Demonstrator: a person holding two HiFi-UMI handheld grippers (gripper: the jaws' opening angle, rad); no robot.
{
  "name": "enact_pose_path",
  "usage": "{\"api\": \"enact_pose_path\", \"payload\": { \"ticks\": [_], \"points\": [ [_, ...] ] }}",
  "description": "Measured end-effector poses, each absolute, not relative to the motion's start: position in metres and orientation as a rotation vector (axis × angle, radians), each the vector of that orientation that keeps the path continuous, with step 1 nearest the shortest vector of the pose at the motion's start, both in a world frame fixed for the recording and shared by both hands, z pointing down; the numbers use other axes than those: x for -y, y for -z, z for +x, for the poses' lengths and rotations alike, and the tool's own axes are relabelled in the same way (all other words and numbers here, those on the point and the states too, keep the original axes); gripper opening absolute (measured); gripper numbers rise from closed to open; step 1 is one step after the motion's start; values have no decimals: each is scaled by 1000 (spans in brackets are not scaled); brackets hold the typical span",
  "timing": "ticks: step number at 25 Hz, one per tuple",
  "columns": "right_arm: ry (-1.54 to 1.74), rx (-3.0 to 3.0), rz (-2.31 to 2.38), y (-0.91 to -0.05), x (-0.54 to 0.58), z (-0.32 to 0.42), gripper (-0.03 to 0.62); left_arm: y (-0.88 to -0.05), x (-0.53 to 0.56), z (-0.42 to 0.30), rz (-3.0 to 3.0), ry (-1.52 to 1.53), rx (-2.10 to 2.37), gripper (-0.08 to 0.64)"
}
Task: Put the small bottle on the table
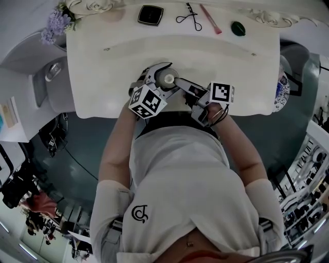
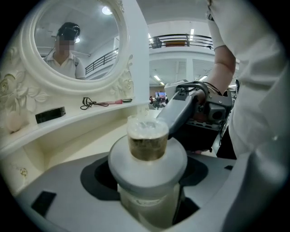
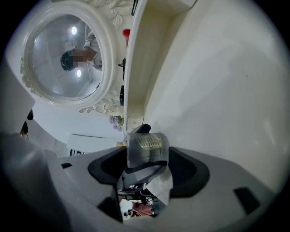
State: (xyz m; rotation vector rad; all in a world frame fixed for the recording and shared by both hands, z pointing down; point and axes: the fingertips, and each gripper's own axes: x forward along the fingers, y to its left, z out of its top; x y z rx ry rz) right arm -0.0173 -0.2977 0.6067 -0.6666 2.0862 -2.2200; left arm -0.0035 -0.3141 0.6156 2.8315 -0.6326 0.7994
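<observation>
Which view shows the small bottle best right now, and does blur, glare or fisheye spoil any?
Left gripper view: small bottle fills the centre, clear cap fairly sharp, lower body soft; a lamp glares in the mirror. Right gripper view: cap between the jaws is in focus, edges strongly curved. Head view: even light, heavy fisheye, bottle small.

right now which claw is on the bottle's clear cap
The right claw: its jaws pinch the clear cap, while the left claw clamps the small bottle below its white collar.
</observation>
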Motion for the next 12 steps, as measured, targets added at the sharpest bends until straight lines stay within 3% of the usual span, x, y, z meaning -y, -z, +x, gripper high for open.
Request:
{"api": "enact_pose_path", "payload": {
  "ticks": [8, 12],
  "points": [
    [2201, -2121, -706, -606, 300, -16, 277, -596, 319, -9, 2792, -667, 732, 385],
    [2158, -2059, -698, -588, 304, -13, 179, -576, 317, -16, 2797, -609, 814, 385]
  ]
}}
